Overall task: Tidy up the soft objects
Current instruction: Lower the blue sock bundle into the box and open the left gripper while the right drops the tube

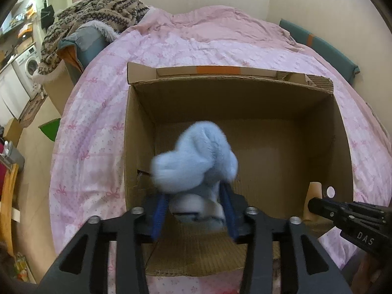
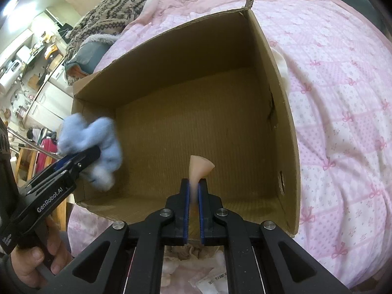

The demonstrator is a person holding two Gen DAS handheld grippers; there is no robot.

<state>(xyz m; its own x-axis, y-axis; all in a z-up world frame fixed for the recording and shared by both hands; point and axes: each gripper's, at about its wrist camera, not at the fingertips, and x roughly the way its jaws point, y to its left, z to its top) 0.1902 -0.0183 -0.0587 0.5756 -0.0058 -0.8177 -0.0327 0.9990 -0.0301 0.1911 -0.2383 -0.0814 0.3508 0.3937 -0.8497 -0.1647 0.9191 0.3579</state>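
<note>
An open cardboard box (image 1: pixel 338 127) (image 2: pixel 284 112) stands on the pink bed. My left gripper (image 1: pixel 193 208) is shut on a fluffy light blue soft toy (image 1: pixel 196 159) and holds it over the box's near left side. The same toy (image 2: pixel 90 142) and gripper show at the left in the right wrist view. My right gripper (image 2: pixel 194 191) is shut on a thin peach-coloured soft piece (image 2: pixel 199 169) and holds it above the box floor near the front wall. In the left wrist view the right gripper (image 1: pixel 316 204) and the peach piece (image 1: pixel 313 203) show at the box's right wall.
The box floor (image 2: pixel 196 127) is bare cardboard. A pink quilt (image 2: pixel 343 98) covers the bed around the box. A patterned knit garment (image 1: pixel 98 17) lies on a chair at the back left. A white soft thing (image 2: pixel 281 68) lies behind the box's right wall.
</note>
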